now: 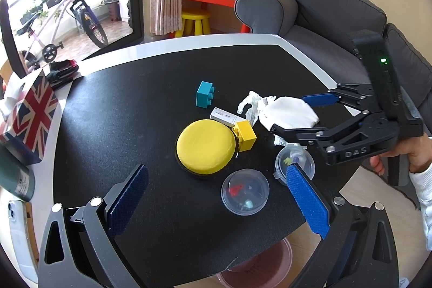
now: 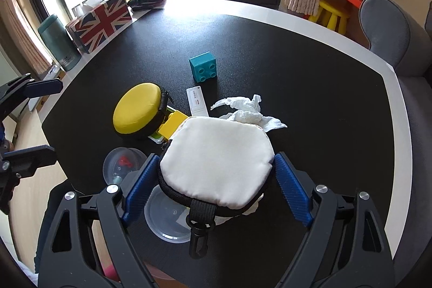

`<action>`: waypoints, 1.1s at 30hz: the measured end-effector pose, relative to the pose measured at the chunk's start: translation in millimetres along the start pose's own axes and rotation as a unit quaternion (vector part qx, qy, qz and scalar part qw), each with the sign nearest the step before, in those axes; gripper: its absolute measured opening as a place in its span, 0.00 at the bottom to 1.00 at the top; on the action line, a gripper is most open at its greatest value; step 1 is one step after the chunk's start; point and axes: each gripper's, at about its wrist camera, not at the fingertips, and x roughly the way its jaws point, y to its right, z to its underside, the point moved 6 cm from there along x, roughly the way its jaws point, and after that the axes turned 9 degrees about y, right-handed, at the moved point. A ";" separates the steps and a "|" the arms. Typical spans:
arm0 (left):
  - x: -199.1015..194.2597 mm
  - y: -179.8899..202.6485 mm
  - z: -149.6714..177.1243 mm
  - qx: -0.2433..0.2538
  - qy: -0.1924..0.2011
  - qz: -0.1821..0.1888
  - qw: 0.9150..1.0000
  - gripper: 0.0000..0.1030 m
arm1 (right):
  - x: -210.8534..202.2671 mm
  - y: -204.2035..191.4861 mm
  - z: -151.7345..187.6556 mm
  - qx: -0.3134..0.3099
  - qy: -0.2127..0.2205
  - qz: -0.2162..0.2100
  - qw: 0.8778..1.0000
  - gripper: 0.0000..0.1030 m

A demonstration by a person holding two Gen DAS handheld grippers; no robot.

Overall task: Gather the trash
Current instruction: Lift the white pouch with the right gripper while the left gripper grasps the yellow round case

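Right gripper (image 2: 216, 180) pinches white pouch (image 2: 216, 163) at frame center; crumpled tissue (image 2: 248, 109) just beyond (touching pouch edge). Left gripper (image 1: 216, 196) spread wide over the table (image 1: 129, 104).

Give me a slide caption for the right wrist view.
Right gripper straddles white pouch, crumpled tissue beyond.

Grey sofa (image 1: 324, 18) behind black table (image 1: 135, 112); bicycle (image 1: 67, 10) seemingly outside bright window.
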 end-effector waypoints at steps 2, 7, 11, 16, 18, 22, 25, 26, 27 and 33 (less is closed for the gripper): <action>3.9 -0.2 -1.1 0.003 -0.002 0.000 1.000 0.95 | -7.2 0.6 -1.5 -0.001 0.007 0.000 1.000 0.82; 17.9 -2.7 -5.7 0.006 -0.013 0.000 1.000 0.95 | -20.1 4.3 -4.8 -0.001 0.016 0.002 1.000 0.82; 33.3 -8.6 -8.3 -0.003 -0.027 -0.001 1.000 0.95 | -26.3 7.6 -5.2 0.000 0.022 0.004 1.000 0.82; 55.1 -15.1 -7.5 -0.016 -0.055 0.007 0.998 0.95 | -26.3 9.8 -4.8 0.001 0.022 0.006 1.000 0.82; 62.8 -16.0 -7.5 -0.023 -0.066 0.016 0.997 0.95 | -26.6 10.5 -4.2 0.002 0.022 0.006 1.000 0.82; 79.2 -16.1 -5.3 -0.028 -0.090 0.021 0.995 0.95 | -26.6 12.4 -2.9 0.006 0.021 0.007 1.000 0.82; 90.3 -18.6 -0.9 -0.036 -0.113 0.018 0.993 0.95 | -27.1 14.8 -1.9 0.007 0.021 0.008 1.000 0.82; 92.8 -19.7 0.5 -0.041 -0.118 0.016 0.992 0.95 | -27.3 15.6 -1.7 0.008 0.021 0.009 1.000 0.82; 95.5 -20.9 2.0 -0.048 -0.123 0.014 0.991 0.95 | -27.3 16.0 -1.6 0.009 0.021 0.009 1.000 0.82; 97.5 -15.2 3.3 -0.047 -0.122 0.022 0.991 0.95 | -26.3 16.4 -1.8 0.010 0.020 0.008 1.000 0.82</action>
